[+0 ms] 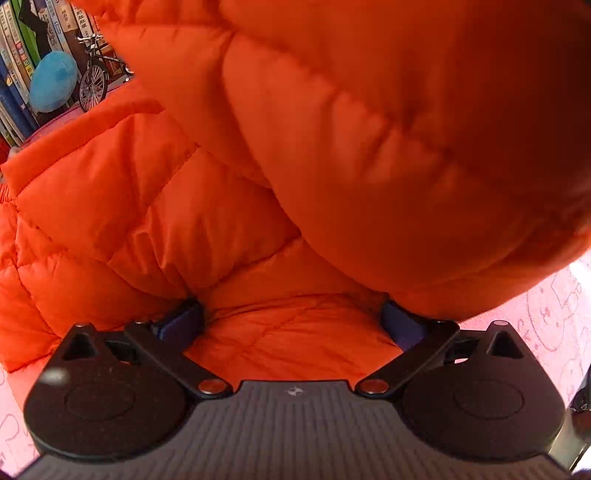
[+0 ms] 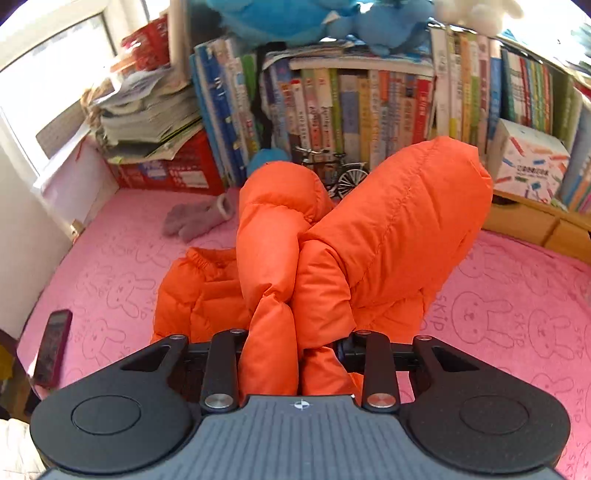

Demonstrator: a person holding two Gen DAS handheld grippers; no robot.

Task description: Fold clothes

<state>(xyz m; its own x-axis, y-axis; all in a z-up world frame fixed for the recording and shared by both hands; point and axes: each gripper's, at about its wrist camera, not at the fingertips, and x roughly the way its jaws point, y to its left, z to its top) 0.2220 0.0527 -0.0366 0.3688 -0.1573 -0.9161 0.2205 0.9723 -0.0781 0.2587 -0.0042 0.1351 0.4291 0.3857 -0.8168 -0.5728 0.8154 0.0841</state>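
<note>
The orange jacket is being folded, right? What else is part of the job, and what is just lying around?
Part of the job:
- orange jacket
- right gripper, shut on a bunch of the jacket
- left gripper, jaws wide, pushed against the jacket

Just lying around:
- phone on the pink sheet
- grey glove
- toy bicycle
- books
- blue plush toys

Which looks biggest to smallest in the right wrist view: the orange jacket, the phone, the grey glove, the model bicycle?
1. orange jacket, by far, though nearest the camera
2. phone
3. grey glove and model bicycle look alike; the bicycle is partly hidden, so no ranking.
</note>
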